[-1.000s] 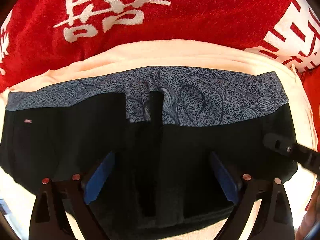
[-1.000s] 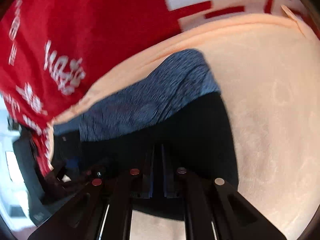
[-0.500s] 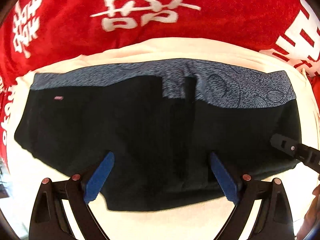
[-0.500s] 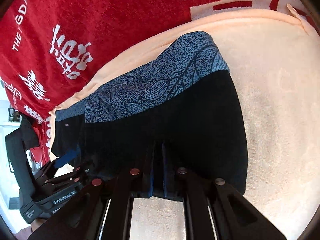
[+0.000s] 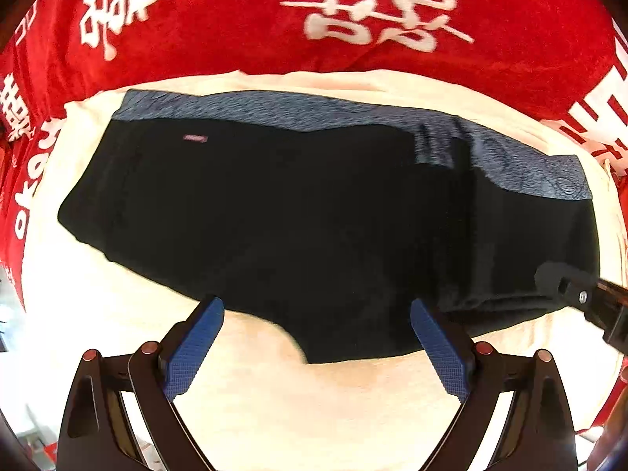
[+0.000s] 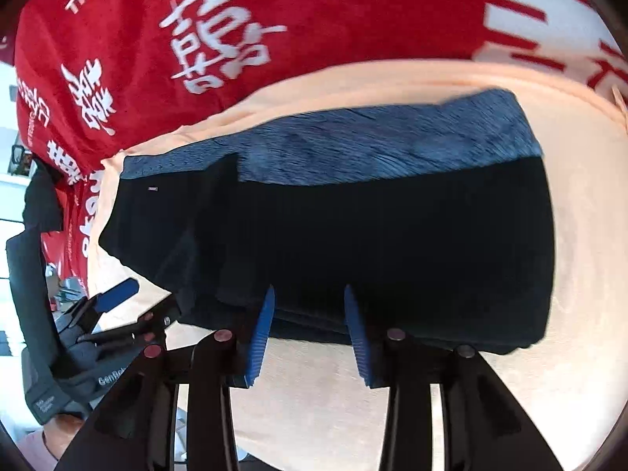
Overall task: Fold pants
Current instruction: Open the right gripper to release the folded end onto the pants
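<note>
The black pants (image 5: 314, 216) lie folded in a flat block on the cream towel (image 5: 274, 392), grey patterned waistband (image 5: 353, 114) toward the red blanket (image 5: 235, 19). The left gripper (image 5: 316, 337) hangs just off the near edge, jaws spread wide and empty. The right gripper (image 6: 308, 325) sits at the stacked hem, jaws parted; whether its pads touch cloth is unclear through the blur. Snagging that hem could peel the layers apart.

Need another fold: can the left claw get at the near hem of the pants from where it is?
Probably yes. The left claw is open, with the black pants hem just ahead between its fingers and only bare cream cloth below.
</note>
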The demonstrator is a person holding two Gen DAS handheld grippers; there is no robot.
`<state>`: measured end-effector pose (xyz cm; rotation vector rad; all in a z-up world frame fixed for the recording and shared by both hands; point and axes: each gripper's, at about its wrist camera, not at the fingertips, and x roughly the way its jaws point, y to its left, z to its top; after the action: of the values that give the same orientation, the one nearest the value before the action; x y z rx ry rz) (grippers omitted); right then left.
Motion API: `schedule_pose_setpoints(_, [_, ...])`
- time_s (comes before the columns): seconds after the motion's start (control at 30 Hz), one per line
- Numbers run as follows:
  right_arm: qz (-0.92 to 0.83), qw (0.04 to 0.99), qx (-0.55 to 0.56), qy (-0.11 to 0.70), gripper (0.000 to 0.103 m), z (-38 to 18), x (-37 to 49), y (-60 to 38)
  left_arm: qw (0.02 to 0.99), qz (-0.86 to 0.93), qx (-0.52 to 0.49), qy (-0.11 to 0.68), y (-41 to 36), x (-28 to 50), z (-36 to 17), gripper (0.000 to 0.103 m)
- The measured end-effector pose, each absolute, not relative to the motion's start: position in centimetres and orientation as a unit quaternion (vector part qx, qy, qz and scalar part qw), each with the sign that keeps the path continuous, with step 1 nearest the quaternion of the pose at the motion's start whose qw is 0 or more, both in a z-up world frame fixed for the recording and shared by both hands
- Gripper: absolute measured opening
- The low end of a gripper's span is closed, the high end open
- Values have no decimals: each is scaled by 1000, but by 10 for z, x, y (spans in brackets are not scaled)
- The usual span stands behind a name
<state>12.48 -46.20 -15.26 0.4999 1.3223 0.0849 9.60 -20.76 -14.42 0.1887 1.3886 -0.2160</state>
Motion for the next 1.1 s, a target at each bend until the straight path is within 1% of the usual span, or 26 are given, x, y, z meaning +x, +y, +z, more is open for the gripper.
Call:
schedule_pose_setpoints(0.17, [33, 763, 229, 603, 41, -153, 141, -432, 760, -95, 84, 637, -186, 105, -152, 97])
schedule_pose_setpoints(0.27, [35, 745, 217, 629, 41, -170, 146, -411, 758, -89, 78, 641, -169, 110, -158, 97])
schedule_pose_setpoints(0.37, [10, 761, 157, 629, 46, -175, 142, -386, 758, -80, 69, 644, -149, 116, -162, 97])
schedule_pose_setpoints(0.5, [1, 762, 112, 638, 55, -172, 141, -365, 754, -69, 54, 651, -126, 123, -168, 97])
schedule_pose_setpoints(0.6, [-10, 759, 90, 644, 55, -172, 143, -359, 754, -65, 44, 652, -113, 128, -171, 97])
schedule_pose_setpoints(0.7, [-23, 756, 91, 647, 56, -170, 145, -357, 754, -63, 37, 653, -102, 133, -174, 97])
schedule_pose_setpoints(0.87, [-34, 752, 67, 655, 59, -172, 147, -347, 752, -55, 25, 657, -83, 143, -182, 97])
schedule_pose_setpoints(1.0, [-34, 746, 62, 662, 65, -175, 150, -345, 751, -49, 8, 658, -70, 150, -187, 97])
schedule_pose_setpoints(1.1, [-35, 743, 64, 665, 66, -176, 151, -345, 751, -46, -5, 658, -63, 153, -190, 97])
